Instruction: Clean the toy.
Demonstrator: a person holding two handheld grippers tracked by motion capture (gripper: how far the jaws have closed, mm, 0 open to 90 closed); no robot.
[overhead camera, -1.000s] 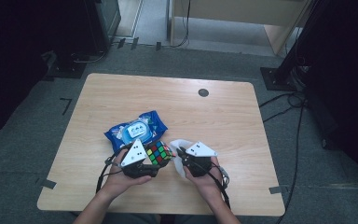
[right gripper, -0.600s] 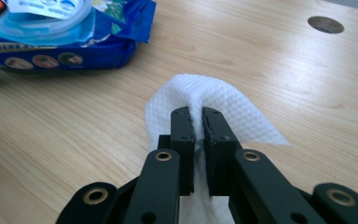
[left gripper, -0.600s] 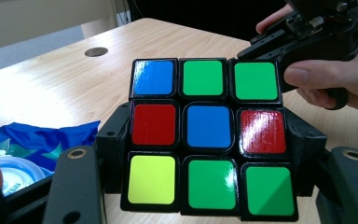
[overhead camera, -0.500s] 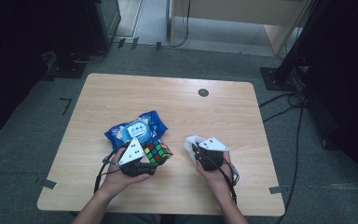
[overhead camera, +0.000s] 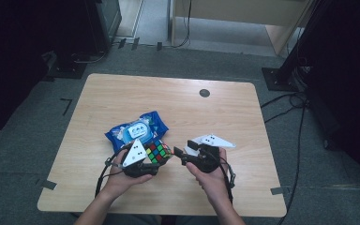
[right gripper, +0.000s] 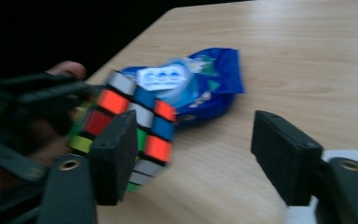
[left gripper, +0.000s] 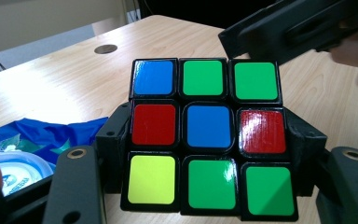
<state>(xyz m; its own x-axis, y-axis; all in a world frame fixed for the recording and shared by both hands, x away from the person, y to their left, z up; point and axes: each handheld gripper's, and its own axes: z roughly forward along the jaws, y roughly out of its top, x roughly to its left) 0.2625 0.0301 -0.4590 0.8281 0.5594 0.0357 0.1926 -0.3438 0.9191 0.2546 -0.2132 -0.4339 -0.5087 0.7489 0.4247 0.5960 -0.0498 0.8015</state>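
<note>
The left tool (overhead camera: 161, 159) is clamped on the puzzle cube (overhead camera: 158, 152), its two black jaws pressing the cube's side faces at the middle layer, as the left gripper view shows (left gripper: 207, 135). The cube is held just above the worktop (overhead camera: 178, 108) near its 6 o'clock edge, with the blue pack of wipes (overhead camera: 138, 130) just beside it at about 11 o'clock. The right tool (overhead camera: 179, 153) stands with its jaws well apart and nothing between them, pointing at the cube from 3 o'clock; in its own view the cube (right gripper: 130, 135) sits off to the left, partly behind the left-hand jaw rather than centred in the gap.

That offset is the main risk, I judge. If the right tool closes from here it may catch only a corner or one edge of the cube and twist it out of the left tool's hold (the grip is on smooth stickered plastic). A push instead of a clean pinch could also knock the cube down onto the wipes or off toward the near edge. A layer turned while the left jaws span it could jam.
</note>
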